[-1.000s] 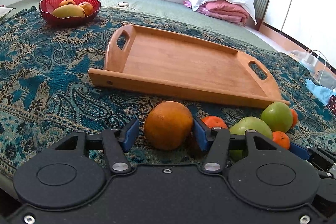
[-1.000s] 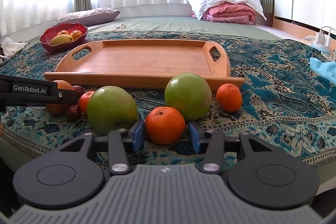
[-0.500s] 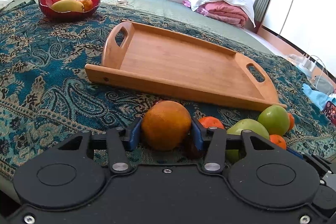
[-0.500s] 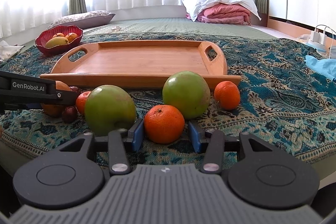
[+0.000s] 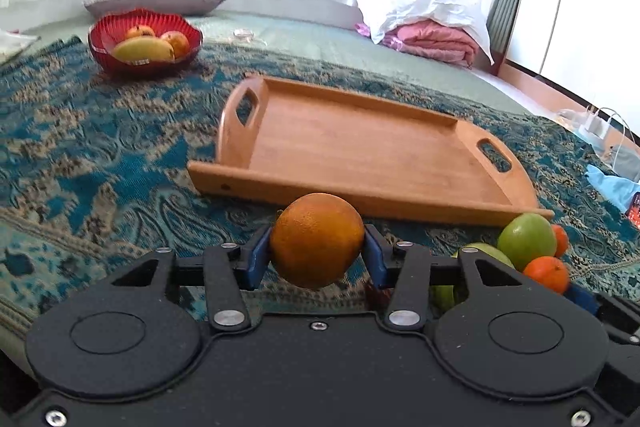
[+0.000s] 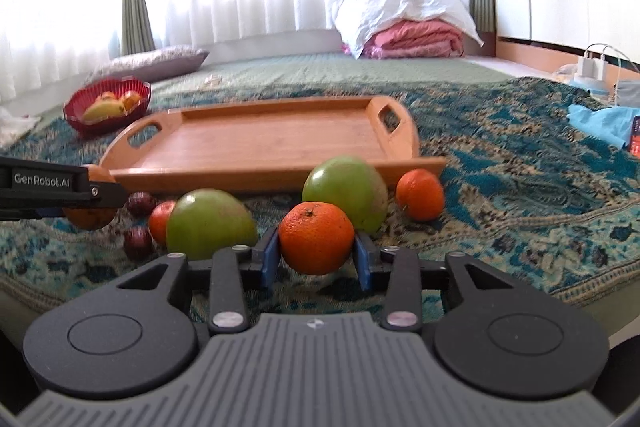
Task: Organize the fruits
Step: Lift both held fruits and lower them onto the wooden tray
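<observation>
Blue left fingers (image 5: 256,261) clamp the orange (image 5: 317,239), stem seemingly leftward; right fingers (image 6: 269,261) clamp a tangerine (image 6: 316,238), stem up.

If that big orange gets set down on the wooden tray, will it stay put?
Probably not firmly: the orange is round, so it may roll on the tray's smooth floor. The raised rim should likely stop it. The left gripper holds it by its sides.
</observation>
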Tool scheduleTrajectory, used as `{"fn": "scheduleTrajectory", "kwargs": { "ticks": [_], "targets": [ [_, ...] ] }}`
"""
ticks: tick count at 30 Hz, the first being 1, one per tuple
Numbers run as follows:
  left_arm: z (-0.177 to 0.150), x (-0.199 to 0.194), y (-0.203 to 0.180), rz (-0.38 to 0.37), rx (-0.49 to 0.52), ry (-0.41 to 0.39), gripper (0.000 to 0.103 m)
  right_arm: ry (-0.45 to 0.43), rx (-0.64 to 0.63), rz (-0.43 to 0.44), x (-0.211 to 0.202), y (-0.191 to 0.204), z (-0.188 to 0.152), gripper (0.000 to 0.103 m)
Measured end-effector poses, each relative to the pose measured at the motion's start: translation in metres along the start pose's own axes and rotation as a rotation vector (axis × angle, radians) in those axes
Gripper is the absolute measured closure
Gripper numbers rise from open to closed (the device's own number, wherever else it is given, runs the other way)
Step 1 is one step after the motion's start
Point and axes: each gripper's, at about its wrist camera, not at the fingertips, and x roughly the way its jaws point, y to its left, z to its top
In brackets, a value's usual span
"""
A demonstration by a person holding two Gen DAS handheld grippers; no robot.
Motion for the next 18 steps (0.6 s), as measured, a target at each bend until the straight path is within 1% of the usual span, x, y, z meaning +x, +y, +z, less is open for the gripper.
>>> {"fn": "scheduleTrajectory", "kwargs": {
  "ticks": [7,11,18],
  "targets": [
    [0.015,-0.005,-0.001,0.009,0.029,-0.035,0.057,-0.063,0.028,-0.004,-0.01,-0.01,0.021,0.06],
    [0.027,-0.005,0.0,0.006,0.021,-0.047,0.057,-0.093,0.029,-0.013,-0.01,-0.017,0.035,0.06],
    [0.05,0.001,0.003,0.01,0.033,-0.077,0.057,-0.123,0.041,-0.018,0.005,-0.031,0.061,0.06]
  ]
}}
